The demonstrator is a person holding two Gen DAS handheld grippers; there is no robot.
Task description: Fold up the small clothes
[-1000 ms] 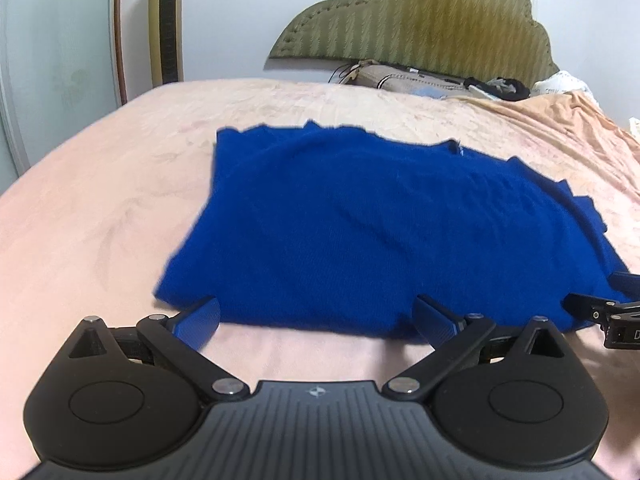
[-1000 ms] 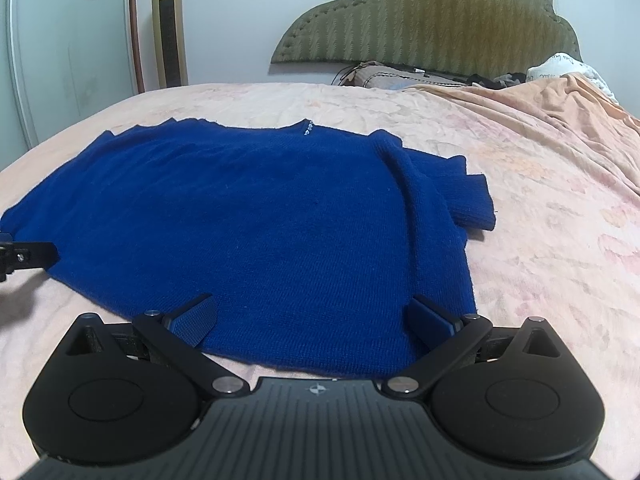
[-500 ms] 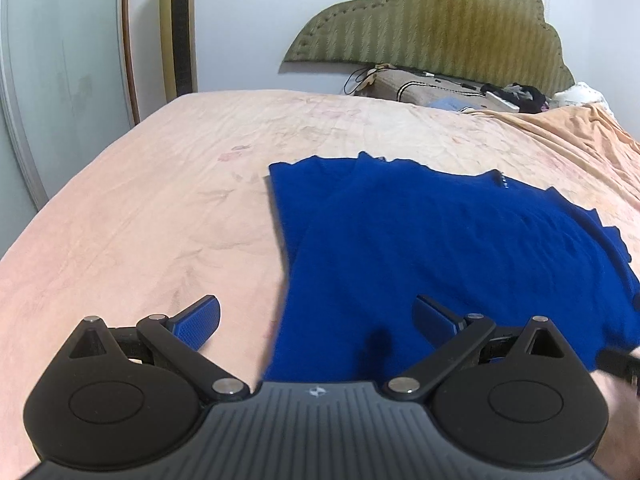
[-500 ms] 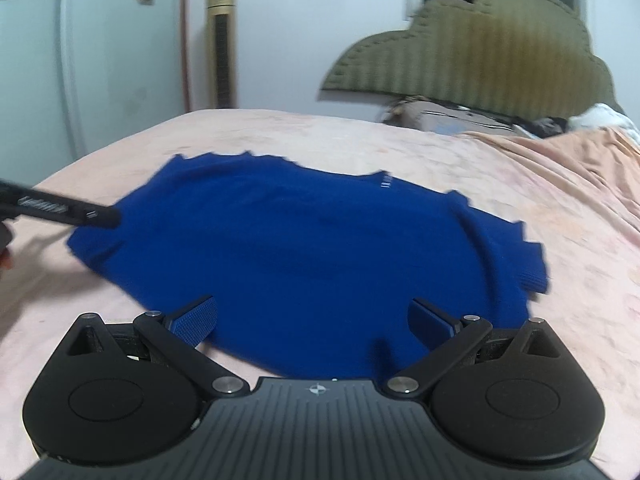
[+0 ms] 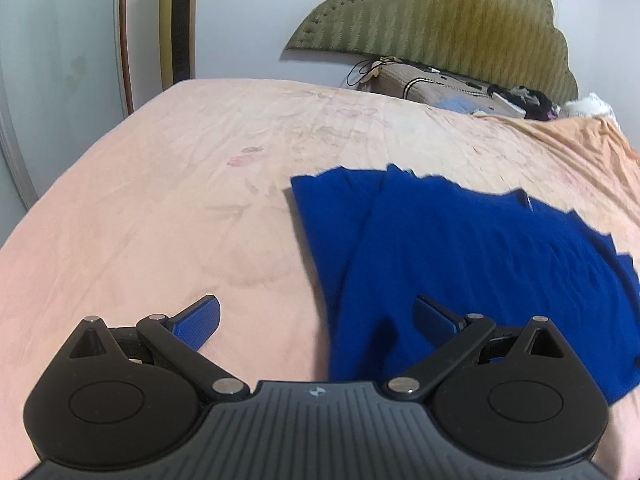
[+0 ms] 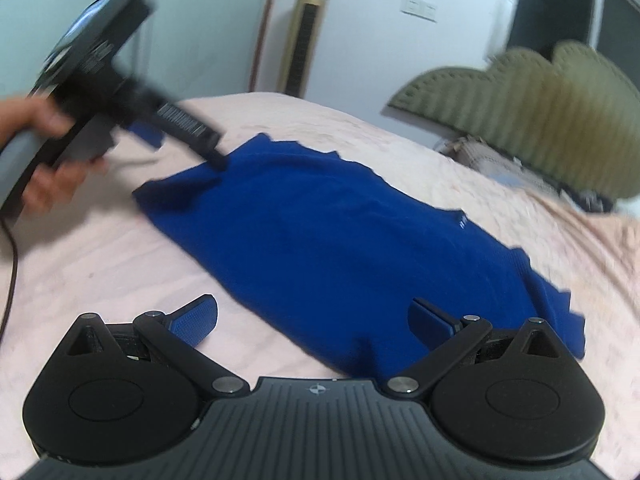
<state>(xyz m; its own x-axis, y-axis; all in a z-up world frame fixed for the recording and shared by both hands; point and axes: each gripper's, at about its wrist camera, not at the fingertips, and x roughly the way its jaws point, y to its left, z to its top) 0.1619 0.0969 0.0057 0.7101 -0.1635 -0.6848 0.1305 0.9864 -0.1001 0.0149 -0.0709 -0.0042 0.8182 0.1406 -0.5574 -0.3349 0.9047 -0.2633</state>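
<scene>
A dark blue knit sweater [image 5: 480, 264] lies flat on the pink bedsheet [image 5: 180, 200], its sleeves folded in. My left gripper [image 5: 316, 320] is open and empty, above the sweater's left side edge. My right gripper [image 6: 312, 320] is open and empty, raised over the sweater's [image 6: 340, 240] near hem. In the right wrist view the left gripper [image 6: 160, 128], held by a hand, hovers at the sweater's far left corner.
A green padded headboard [image 5: 432, 20] stands at the far end with pillows and small items [image 5: 460, 88] in front of it. A gold tower fan [image 6: 306, 32] stands by the wall. A peach blanket [image 5: 580, 148] covers the bed's right side.
Both grippers have lifted and swung left. The left one moved off the sweater's near hem to its left side; the right view has turned leftward. Both stay open.
</scene>
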